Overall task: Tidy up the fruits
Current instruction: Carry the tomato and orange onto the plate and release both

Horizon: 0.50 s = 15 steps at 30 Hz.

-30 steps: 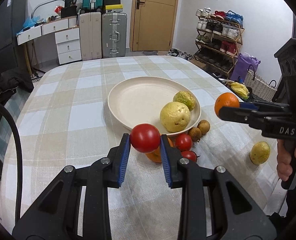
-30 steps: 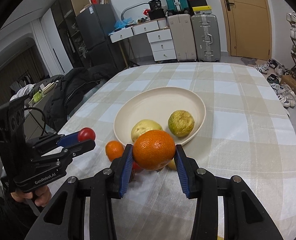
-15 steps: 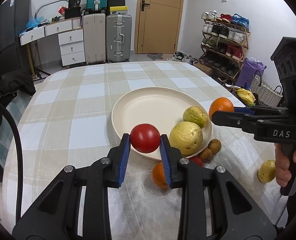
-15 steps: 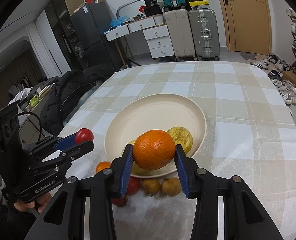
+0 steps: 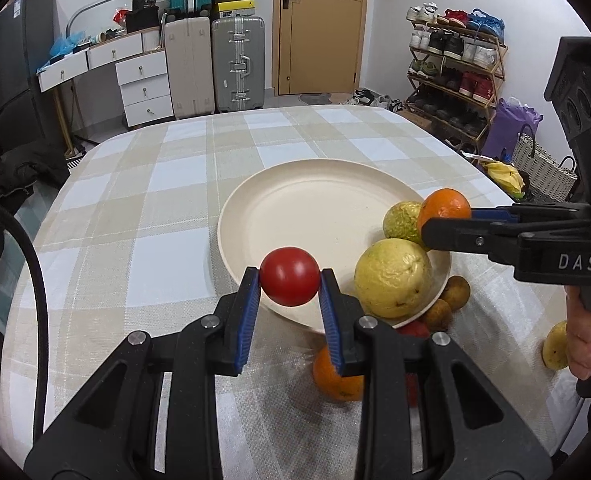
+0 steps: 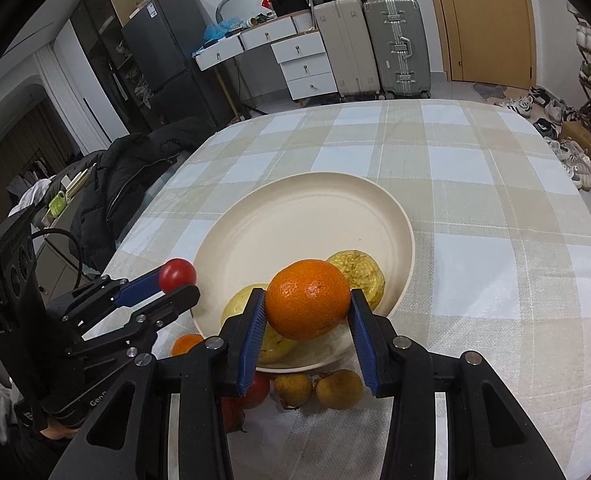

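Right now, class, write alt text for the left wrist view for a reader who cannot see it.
The left gripper holds a red tomato over the near rim of a cream plate on a checked tablecloth. The right gripper holds an orange above two yellow-green fruits in the plate.

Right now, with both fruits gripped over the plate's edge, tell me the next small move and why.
Probably lower the left gripper a little further over the plate and release the tomato onto its bare left side. The two yellow-green fruits crowd the right side, where the right gripper holds the orange.
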{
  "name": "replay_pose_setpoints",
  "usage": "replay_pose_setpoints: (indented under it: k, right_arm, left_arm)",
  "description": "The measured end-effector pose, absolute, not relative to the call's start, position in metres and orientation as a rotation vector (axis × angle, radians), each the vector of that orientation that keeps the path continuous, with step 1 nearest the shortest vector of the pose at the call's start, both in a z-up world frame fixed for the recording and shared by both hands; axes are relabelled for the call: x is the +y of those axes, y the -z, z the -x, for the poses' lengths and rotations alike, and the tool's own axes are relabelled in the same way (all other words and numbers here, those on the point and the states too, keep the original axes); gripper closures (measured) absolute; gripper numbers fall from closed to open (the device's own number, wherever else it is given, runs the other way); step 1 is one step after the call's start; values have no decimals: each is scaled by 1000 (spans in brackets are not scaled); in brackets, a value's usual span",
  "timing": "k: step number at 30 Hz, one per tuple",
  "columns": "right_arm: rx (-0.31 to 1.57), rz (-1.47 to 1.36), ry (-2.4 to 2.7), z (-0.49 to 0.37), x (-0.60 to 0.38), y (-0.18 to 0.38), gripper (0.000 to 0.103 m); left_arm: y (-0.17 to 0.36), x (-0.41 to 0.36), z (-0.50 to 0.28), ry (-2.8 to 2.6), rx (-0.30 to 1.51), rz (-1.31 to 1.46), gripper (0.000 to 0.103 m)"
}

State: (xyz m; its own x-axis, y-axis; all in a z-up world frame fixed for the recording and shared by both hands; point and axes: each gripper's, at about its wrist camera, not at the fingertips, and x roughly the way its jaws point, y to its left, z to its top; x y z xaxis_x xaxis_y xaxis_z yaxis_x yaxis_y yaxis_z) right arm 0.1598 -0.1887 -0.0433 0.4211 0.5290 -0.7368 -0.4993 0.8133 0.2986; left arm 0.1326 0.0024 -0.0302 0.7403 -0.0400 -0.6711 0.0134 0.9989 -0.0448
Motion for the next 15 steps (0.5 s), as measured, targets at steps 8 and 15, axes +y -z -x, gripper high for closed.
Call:
replay_pose_setpoints:
  k: [8, 15]
  right_arm:
    - [938, -37, -645, -167, -180, 44, 61]
    - [941, -28, -648, -176, -167, 43, 61]
  left_arm:
    - [33, 2, -138, 23, 743, 40, 76]
    - [33, 4, -146, 16, 746, 46, 76]
